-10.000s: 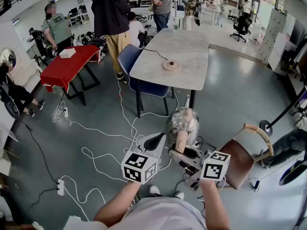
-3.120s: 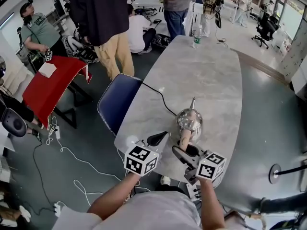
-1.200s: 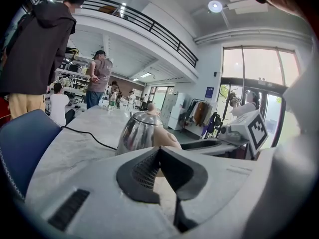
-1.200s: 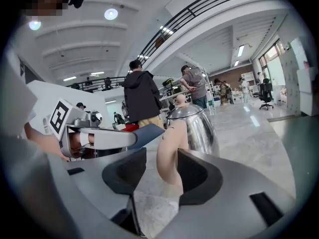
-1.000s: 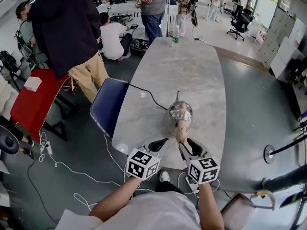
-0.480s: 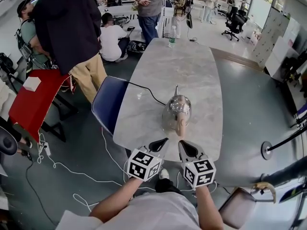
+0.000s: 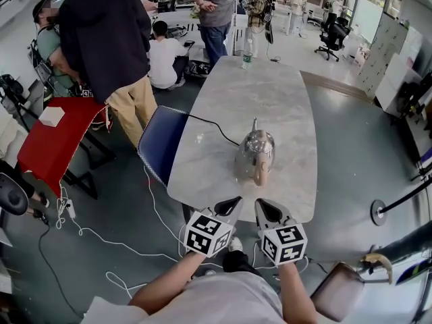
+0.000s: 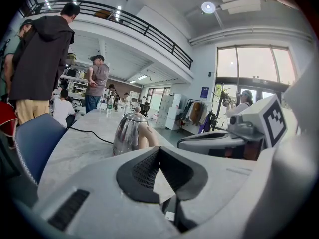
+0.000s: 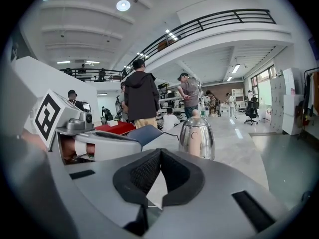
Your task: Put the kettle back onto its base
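Right gripper [image 9: 160, 152]: jaws shut pad to pad, nothing between them. Left gripper [image 8: 158, 149]: same, closed and empty. The two sit side by side, just apart, off the near edge of the marble table [image 7: 283, 106], tips pointing to 12 o'clock at the kettle [image 7: 255, 155]. Neither touches it.

Kettle stands upright on the table towards its near end, handle facing the grippers at 6, spout to 12. Black cable [image 7: 210, 127] comes in from 10 o'clock and runs to the kettle's foot. Can't make out the base underneath it.

Blue chair [image 7: 158, 144] is at the table's edge, 9 o'clock of the kettle. Water bottle [image 7: 246, 60] at the table's far end, 12 o'clock. Red-covered table [image 7: 50, 147] further out at 9, white box [image 7: 50, 117] on it. Person in a dark hoodie [image 7: 104, 32] stands at 10, more people beyond around 11 to 12.
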Motion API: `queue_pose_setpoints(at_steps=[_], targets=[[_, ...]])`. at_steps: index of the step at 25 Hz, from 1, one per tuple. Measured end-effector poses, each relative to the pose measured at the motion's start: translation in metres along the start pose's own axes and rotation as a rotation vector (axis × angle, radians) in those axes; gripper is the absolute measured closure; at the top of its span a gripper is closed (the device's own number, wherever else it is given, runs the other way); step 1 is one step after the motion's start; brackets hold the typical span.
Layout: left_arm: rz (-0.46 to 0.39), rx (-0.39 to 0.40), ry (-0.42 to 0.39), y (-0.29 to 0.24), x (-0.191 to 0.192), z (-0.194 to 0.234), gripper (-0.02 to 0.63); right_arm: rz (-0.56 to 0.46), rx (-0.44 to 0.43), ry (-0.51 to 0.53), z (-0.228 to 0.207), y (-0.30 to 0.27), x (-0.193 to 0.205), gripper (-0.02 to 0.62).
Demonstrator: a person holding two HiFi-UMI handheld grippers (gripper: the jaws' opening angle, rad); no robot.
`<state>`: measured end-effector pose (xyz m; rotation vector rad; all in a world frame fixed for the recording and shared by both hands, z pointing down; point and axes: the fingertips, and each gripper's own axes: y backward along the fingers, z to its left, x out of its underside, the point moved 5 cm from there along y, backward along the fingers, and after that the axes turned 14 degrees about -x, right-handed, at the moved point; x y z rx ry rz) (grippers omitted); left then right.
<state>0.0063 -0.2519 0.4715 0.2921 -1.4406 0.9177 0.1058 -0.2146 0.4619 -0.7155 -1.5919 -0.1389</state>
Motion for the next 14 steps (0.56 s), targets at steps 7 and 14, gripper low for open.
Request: queue_pose_setpoints(at_steps=[7,14], targets=[[-0.004,-0.005,-0.011,0.009,0.0,0.001,0.598,-0.006,-0.013,0.01,0.008,-0.001,-0.001,0.591],[-0.007,-0.009,-0.015,0.014,0.0,0.004,0.598,-0.013,-0.024,0.015,0.014,-0.005,-0.003,0.591]])
